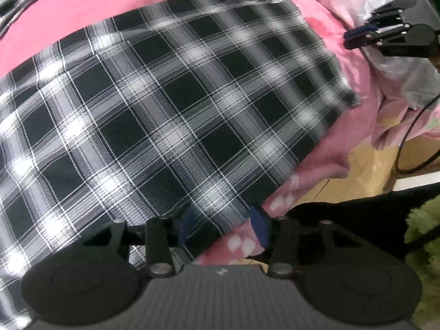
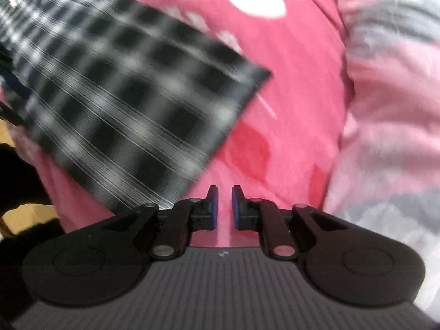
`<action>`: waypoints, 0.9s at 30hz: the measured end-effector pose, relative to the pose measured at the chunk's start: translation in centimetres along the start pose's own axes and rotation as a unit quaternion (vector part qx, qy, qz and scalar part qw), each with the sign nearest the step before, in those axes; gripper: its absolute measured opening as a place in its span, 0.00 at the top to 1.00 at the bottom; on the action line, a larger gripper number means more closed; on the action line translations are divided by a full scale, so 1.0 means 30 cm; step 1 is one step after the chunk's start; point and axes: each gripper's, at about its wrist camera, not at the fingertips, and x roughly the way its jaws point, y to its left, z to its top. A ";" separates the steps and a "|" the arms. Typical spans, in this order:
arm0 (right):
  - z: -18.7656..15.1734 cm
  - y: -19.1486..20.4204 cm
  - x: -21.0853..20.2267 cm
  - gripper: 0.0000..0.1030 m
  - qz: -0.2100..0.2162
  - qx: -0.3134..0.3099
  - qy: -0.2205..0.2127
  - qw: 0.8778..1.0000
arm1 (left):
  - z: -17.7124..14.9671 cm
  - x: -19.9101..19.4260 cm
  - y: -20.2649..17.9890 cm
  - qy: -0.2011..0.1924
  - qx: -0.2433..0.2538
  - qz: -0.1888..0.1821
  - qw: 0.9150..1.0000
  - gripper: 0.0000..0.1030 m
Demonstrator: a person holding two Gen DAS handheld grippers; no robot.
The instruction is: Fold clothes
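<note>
**A:** Where is the garment?

**B:** The black-and-white plaid garment (image 1: 176, 104) lies spread flat on the pink floral bedspread (image 1: 68, 8). It reaches toward the bedspread's near edge, where the pink cloth drops off above a yellowish floor (image 1: 357, 165). One plaid corner (image 1: 353, 100) points toward the paler pink and grey bedding (image 1: 398, 82) bunched along the right side.

**A:** And the left gripper?

**B:** The left gripper (image 1: 222, 225) hangs over the near edge of the plaid, pointing steeply down. Its blue pads (image 1: 260, 225) stand apart, and the hem of the garment shows between them. The pads do not look pressed on it, so the cloth lies loose there.

**A:** The right one?

**B:** The right gripper (image 2: 225, 206) is over bare pink bedspread, just beside the plaid's right-hand corner (image 2: 258, 78) and clear of it. Its fingers (image 2: 213, 206) are drawn almost together, with only a narrow strip of pink showing between the pads and nothing pinched. From the left wrist view it appears at the far right (image 1: 354, 37), above the pale bedding, well apart from the left gripper.

**A:** Anything else near?

**B:** A dark cable (image 1: 407, 143) loops beyond the bedspread's edge, and something green and fuzzy (image 1: 423, 233) sits at the lower right. The right wrist view is motion-blurred, so the plaid's finer detail is unclear there.
</note>
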 end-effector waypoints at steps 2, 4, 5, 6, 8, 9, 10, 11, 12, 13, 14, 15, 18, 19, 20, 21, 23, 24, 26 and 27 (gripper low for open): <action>0.018 0.053 0.002 0.91 0.015 -0.019 -0.005 1.000 | -0.013 -0.025 0.014 -0.008 0.006 0.000 1.000 0.54; 0.035 0.105 0.005 0.91 0.029 -0.038 -0.010 0.999 | -0.035 -0.045 0.044 -0.011 0.002 -0.002 1.000 0.54; 0.030 0.130 0.032 0.90 0.034 -0.044 0.003 0.998 | -0.050 -0.055 0.064 -0.012 -0.004 -0.003 1.000 0.54; 0.011 0.144 0.054 0.90 0.040 -0.047 0.024 0.998 | -0.066 -0.063 0.079 -0.012 -0.011 -0.002 1.000 0.54; -0.053 0.171 0.113 0.90 0.023 -0.054 0.090 0.994 | -0.097 -0.077 0.051 -0.011 -0.022 0.004 1.000 0.54; -0.086 0.176 0.126 0.89 0.008 -0.056 0.115 0.992 | -0.114 -0.090 0.059 -0.012 -0.025 0.005 1.000 0.54; -0.091 0.173 0.120 0.90 -0.001 -0.050 0.127 0.991 | -0.131 -0.102 0.067 -0.012 -0.029 0.007 0.999 0.54; -0.095 0.170 0.114 0.90 -0.010 -0.044 0.139 0.989 | -0.146 -0.116 0.078 -0.012 -0.033 0.009 0.999 0.54; -0.099 0.167 0.107 0.90 -0.018 -0.039 0.151 0.988 | -0.154 -0.132 0.107 -0.014 -0.037 0.009 0.999 0.54; -0.104 0.165 0.101 0.90 -0.027 -0.033 0.163 0.986 | -0.164 -0.136 0.126 -0.016 -0.040 0.008 0.999 0.54; -0.107 0.162 0.094 0.90 -0.036 -0.027 0.174 0.984 | -0.172 -0.139 0.139 -0.017 -0.043 0.007 0.999 0.54; -0.081 0.162 0.083 0.89 -0.040 -0.021 0.163 0.986 | -0.177 -0.137 0.149 -0.018 -0.044 0.008 0.999 0.54; -0.001 0.168 0.057 0.90 -0.050 -0.005 0.129 0.990 | -0.190 -0.119 0.158 -0.021 -0.036 0.010 0.999 0.54; 0.026 0.174 0.055 0.89 -0.053 -0.002 0.117 0.992 | -0.189 -0.121 0.163 -0.021 -0.031 0.010 0.999 0.54; 0.044 0.181 0.064 0.90 -0.055 -0.003 0.114 0.992 | -0.177 -0.107 0.155 -0.019 -0.024 0.009 0.999 0.54; 0.062 0.189 0.073 0.90 -0.057 -0.005 0.111 0.992 | -0.167 -0.095 0.149 -0.017 -0.018 0.008 1.000 0.54; 0.099 0.203 0.092 0.90 -0.062 -0.008 0.104 0.993 | -0.172 -0.104 0.164 -0.015 -0.002 0.013 1.000 0.53; 0.117 0.210 0.101 0.90 -0.064 -0.010 0.101 0.993 | -0.174 -0.109 0.171 -0.014 0.007 0.016 1.000 0.53; 0.119 0.209 0.104 0.90 -0.067 -0.006 0.106 0.992 | -0.177 -0.121 0.185 -0.013 0.023 0.023 0.999 0.53; 0.113 0.210 0.120 0.89 -0.070 -0.001 0.116 0.991 | -0.178 -0.128 0.196 -0.013 0.027 0.025 0.999 0.53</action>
